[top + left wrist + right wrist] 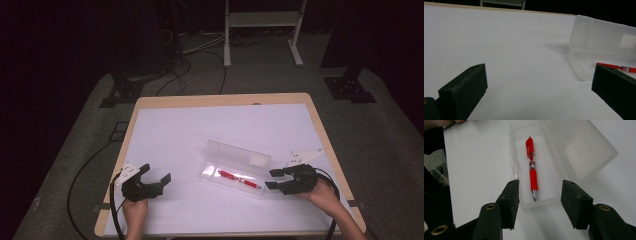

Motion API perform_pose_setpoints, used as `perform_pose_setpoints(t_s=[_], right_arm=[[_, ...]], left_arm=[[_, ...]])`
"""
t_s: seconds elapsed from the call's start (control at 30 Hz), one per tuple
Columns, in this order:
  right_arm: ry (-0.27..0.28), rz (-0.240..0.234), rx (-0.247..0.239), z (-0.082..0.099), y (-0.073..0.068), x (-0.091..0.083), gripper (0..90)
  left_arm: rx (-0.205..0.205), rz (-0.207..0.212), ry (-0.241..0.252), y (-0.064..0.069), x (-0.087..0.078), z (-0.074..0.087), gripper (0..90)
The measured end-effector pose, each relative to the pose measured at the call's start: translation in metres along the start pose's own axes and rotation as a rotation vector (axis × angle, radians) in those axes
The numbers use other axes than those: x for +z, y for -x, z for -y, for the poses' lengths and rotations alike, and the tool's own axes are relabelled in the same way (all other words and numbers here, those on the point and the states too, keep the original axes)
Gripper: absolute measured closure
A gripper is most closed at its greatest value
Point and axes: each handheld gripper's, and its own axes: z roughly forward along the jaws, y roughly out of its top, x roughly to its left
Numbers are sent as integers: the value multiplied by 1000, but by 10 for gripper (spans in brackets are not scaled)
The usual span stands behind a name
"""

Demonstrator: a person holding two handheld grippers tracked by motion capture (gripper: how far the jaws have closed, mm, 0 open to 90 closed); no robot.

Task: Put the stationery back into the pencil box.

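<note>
Red pen (532, 167) inside open clear case (564, 152); right gripper (540, 191) released at case's 4 o'clock end; left gripper (159, 179) released, 9 o'clock of case.

High view: overhead, looking forward-down at table (165, 130). Gripper views: low, close; both share pen case (599, 45).

Red pen (533, 173) lies flat inside open translucent case (554, 187).
</note>
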Motion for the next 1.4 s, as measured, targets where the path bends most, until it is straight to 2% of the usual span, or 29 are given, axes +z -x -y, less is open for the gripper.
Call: perform_pose_setpoints(t_s=[1.4], right_arm=[[14, 80, 81, 45, 12, -36, 454]], left_arm=[[1, -2, -1, 0, 0, 0, 0]])
